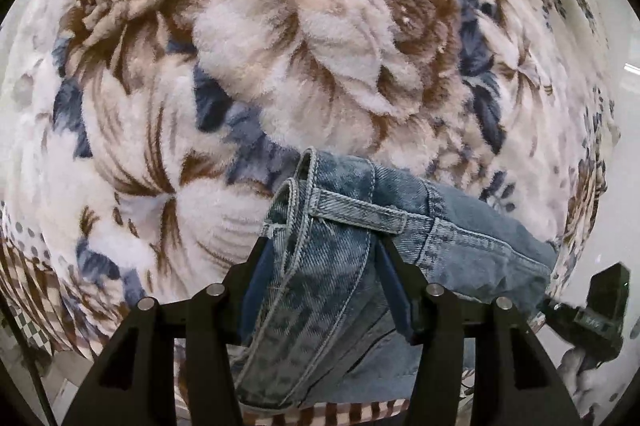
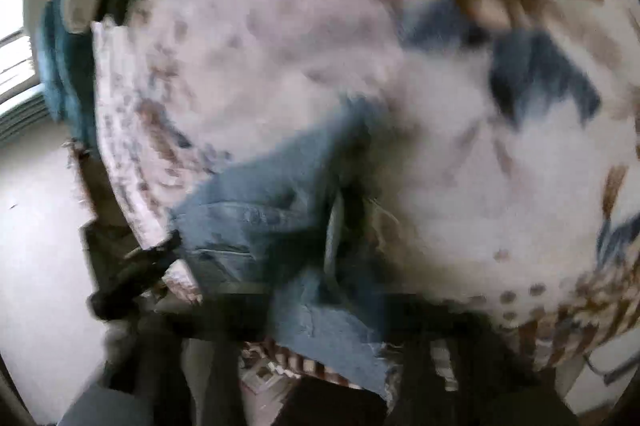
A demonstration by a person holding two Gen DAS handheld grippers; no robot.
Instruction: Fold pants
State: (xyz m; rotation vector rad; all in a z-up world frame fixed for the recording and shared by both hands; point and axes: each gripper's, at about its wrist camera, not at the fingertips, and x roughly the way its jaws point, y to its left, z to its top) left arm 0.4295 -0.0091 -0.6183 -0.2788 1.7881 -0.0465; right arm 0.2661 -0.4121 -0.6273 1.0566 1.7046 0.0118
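Light blue denim pants (image 1: 332, 258) hang in the air over a floral plush blanket (image 1: 280, 45). My left gripper (image 1: 320, 266) is shut on the waistband, with a belt loop (image 1: 356, 211) just beyond the fingertips. In the right wrist view the picture is badly blurred; the pants (image 2: 272, 209) stretch from the left toward my right gripper (image 2: 332, 306), which seems shut on a frayed denim edge (image 2: 340, 342). The other gripper shows as a dark shape at the left (image 2: 132, 278) and, in the left wrist view, at the far right (image 1: 592, 310).
The blanket covers a bed whose edge (image 1: 576, 185) drops to a pale floor (image 2: 36, 226). A checked and striped border (image 1: 24, 306) runs along the near side. A window (image 2: 16, 57) and blue cloth (image 2: 60, 73) lie at the far left.
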